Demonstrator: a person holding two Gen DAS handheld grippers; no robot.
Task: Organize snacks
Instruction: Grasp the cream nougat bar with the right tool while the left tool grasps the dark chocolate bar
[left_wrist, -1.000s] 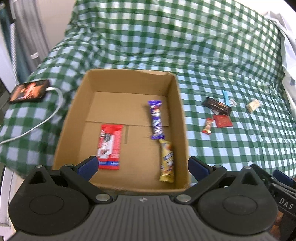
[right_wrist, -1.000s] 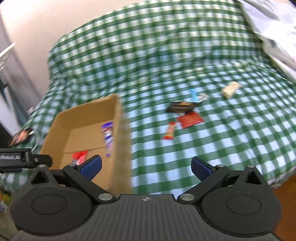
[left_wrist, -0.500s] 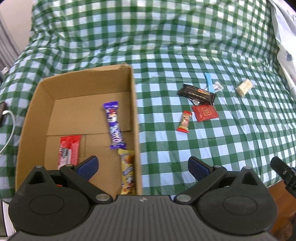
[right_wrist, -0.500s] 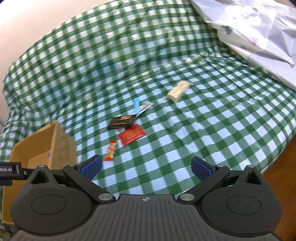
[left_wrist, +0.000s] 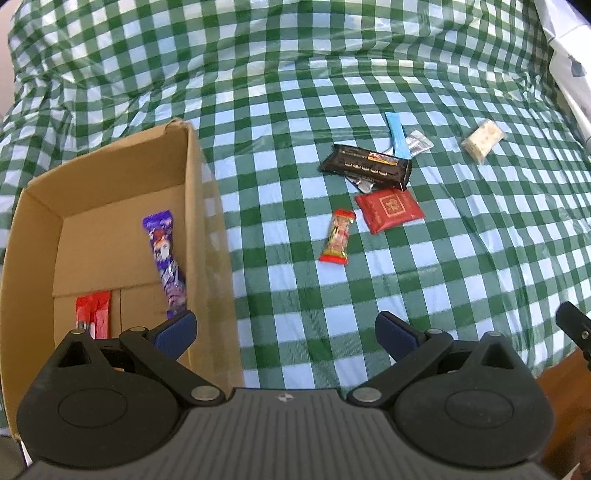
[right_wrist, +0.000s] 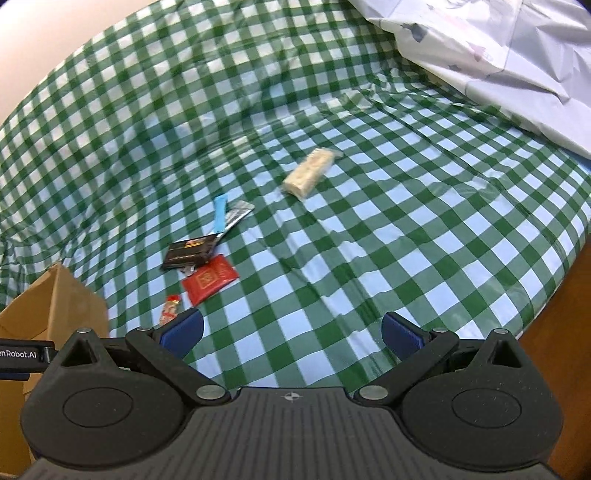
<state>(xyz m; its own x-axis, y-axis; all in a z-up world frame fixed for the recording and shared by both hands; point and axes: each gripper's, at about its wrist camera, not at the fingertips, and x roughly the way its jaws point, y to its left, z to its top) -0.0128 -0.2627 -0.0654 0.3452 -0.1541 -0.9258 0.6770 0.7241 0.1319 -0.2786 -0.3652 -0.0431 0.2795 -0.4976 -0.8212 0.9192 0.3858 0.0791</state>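
**Two Snacks in the Box, More on the Cloth**

Two snacks lie in the brown box (left_wrist: 110, 229) at the left of the left wrist view — a purple wrapper (left_wrist: 166, 258) and a red wrapper (left_wrist: 94, 314). More snacks sit out on the green checked cloth (left_wrist: 461, 258).

The left gripper (left_wrist: 284, 332) is spread wide and holds nothing. The right gripper (right_wrist: 291, 336) is spread wide too, with nothing in it.

The nearest loose snack looks like the small red candy (left_wrist: 338, 236). In the left wrist view it lies up from the gripper and a bit to the right, in the middle of the frame. Its long side runs almost up and down, tipped a little. In the right wrist view it peeks out at the lower left, right by the left finger (right_wrist: 183, 330). I think either gripper could go for it.

The candy is thin, with red ends and a shiny see-through middle. Above it lie a flat red packet (left_wrist: 389, 208), a long black bar (left_wrist: 365, 166), a blue stick (left_wrist: 398, 138) and a silver wrapper (left_wrist: 417, 142). A pale crumbly bar (left_wrist: 482, 140) sits alone at the upper right — well apart from the rest.
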